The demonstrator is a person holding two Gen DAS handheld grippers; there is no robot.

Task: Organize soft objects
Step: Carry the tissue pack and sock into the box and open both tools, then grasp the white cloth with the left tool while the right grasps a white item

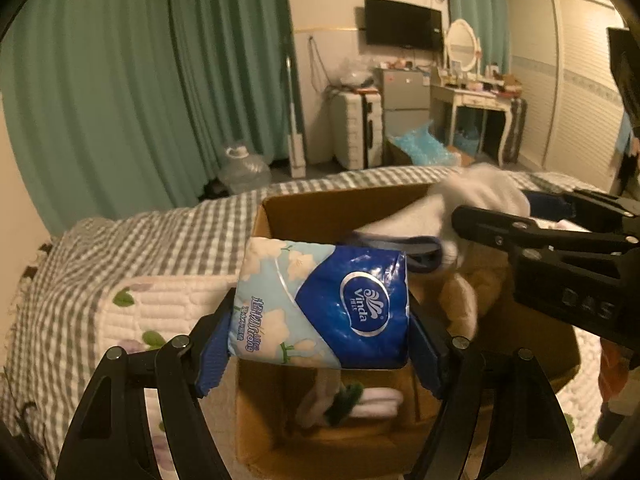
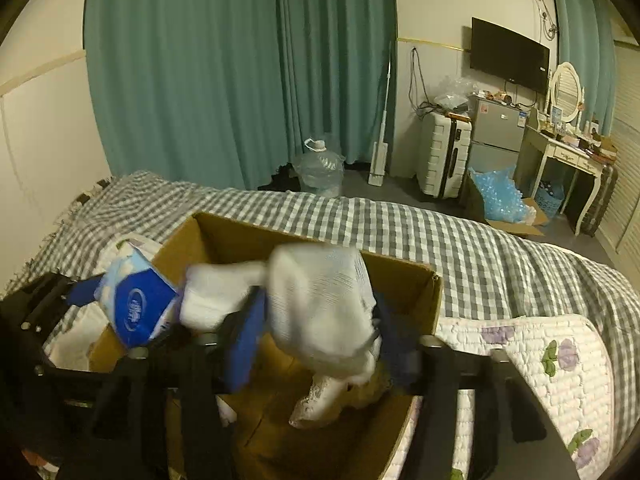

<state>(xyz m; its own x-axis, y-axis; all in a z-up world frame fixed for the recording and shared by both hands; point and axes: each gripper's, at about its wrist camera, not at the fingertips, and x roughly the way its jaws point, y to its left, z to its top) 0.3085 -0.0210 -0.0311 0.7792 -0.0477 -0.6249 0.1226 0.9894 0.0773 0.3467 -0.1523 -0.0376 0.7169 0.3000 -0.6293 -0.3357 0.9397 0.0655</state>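
Note:
A blue and white tissue pack [image 1: 320,304] hangs tilted over the open cardboard box [image 1: 320,206], with my left gripper [image 1: 320,305] shut on its two sides. The right wrist view shows the same pack [image 2: 136,304] at the box's [image 2: 404,286] left rim. A white knitted cloth [image 2: 320,300], blurred, sits loose between the wide-apart blue pads of my right gripper [image 2: 320,302] above the box, and its lower end trails inside. Seen from the left, that gripper [image 1: 520,208] reaches in from the right. White and green soft items [image 1: 352,400] lie at the box's bottom.
The box stands on a bed with a grey checked cover [image 2: 460,240]. A white floral quilt [image 2: 540,344] lies beside it. Beyond the bed are green curtains [image 2: 240,80], a water jug [image 2: 320,168], a suitcase [image 2: 444,160] and a dressing table [image 2: 568,152].

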